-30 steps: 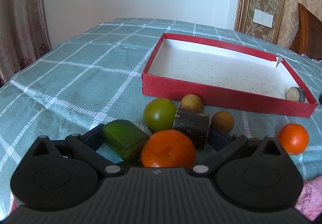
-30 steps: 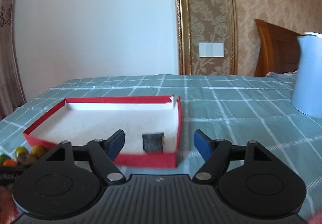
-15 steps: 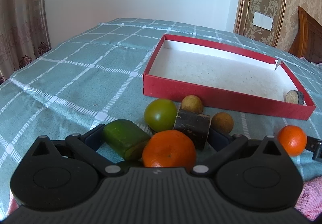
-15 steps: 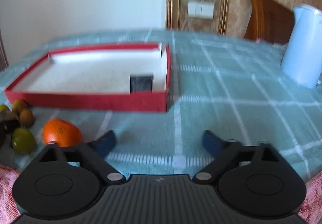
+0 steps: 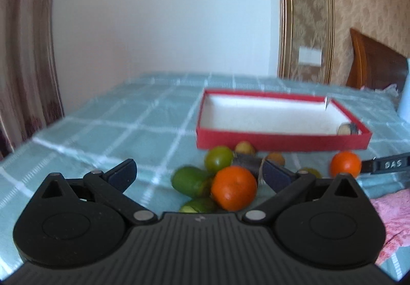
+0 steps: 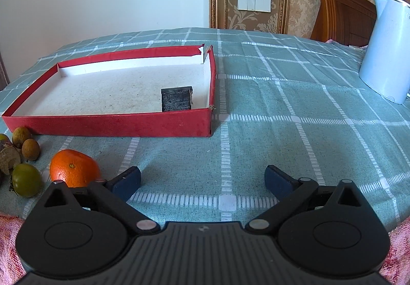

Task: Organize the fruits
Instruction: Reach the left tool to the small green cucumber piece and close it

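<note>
Flanking bare cloth [image 6: 256,146], right gripper [image 6: 202,180] agape

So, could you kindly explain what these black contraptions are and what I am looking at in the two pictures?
There is no robot here: a person holds a two-finger gripper in each hand, and a fisheye camera on each looks forward along its fingers. One picture comes from the left gripper, the other from the right gripper. Both are open and hold nothing.

On the checked tablecloth stands a shallow red box with one dark chunk inside. In front of it lie loose fruits: a large orange, a second orange, a round green fruit, green pieces and small brown fruits. A pale blue kettle stands off to the right.
</note>
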